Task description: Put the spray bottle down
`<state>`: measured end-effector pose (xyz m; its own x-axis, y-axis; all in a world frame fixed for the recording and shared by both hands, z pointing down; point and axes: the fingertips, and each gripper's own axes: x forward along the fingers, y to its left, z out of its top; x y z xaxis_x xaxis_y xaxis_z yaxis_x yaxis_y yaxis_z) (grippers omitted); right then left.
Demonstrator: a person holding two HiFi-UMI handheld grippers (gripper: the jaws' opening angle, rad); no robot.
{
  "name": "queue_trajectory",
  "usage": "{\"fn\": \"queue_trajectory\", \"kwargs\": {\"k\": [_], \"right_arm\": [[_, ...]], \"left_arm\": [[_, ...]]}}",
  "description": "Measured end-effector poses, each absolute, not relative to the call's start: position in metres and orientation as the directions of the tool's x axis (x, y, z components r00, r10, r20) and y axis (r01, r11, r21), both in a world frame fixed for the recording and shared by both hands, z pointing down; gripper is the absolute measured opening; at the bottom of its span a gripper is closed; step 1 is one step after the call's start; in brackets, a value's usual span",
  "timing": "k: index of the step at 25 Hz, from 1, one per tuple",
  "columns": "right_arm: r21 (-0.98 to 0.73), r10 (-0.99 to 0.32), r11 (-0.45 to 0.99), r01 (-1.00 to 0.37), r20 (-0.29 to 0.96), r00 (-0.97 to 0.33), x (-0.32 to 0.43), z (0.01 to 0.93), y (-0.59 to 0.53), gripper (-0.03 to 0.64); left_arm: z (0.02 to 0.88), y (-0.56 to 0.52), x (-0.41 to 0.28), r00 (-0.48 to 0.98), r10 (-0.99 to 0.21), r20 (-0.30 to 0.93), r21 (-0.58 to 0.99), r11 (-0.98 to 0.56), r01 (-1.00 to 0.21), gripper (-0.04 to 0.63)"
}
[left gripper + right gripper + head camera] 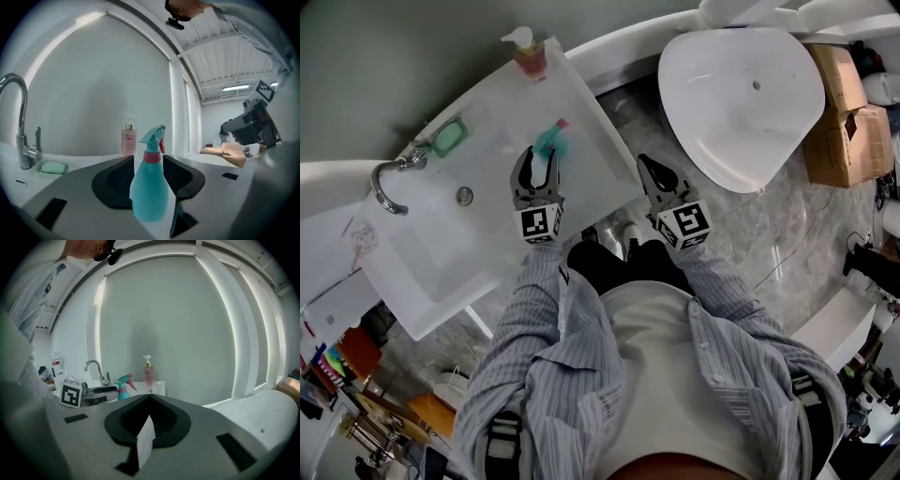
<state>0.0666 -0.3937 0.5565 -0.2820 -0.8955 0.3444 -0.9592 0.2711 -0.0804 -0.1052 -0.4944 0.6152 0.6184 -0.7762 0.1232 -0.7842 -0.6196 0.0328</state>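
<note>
Spray bottle [149,199]: upright on basin ledge [591,141], between the jaws, apparently released | left gripper [149,161]: jaws spread, clearing it | right gripper [149,397]: jaws pressed together, empty, unneeded.

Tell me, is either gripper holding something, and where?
Nothing is held. The spray bottle stands on the sink counter between the left gripper's open jaws; the right gripper is shut, empty.

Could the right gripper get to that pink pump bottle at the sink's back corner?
Probably yes: the right gripper hangs beside the counter, and nothing stands between it and the pump bottle.
</note>
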Motion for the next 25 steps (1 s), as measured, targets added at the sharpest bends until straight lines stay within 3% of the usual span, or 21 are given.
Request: {"fn": "queue_trajectory", "kwargs": {"k": [11,25], "right_arm": [[-0.097,-0.861,0.416,-0.904,0.278,-0.426,0.039,0.539,-0.379,0.015],[-0.145,-0.812,0.518,-0.843,0.227,-0.538,0.037,0.518,-0.331,0.015]], "left_arm": [[0.571,-0.431,-0.182,0.417,-0.905,0.09,-0.014,-0.42,-0.908,0.039],[0.499,-0.323,-0.212,0.256,-0.961,0.1,-0.007,-0.258,-0.966,0.002]]}}
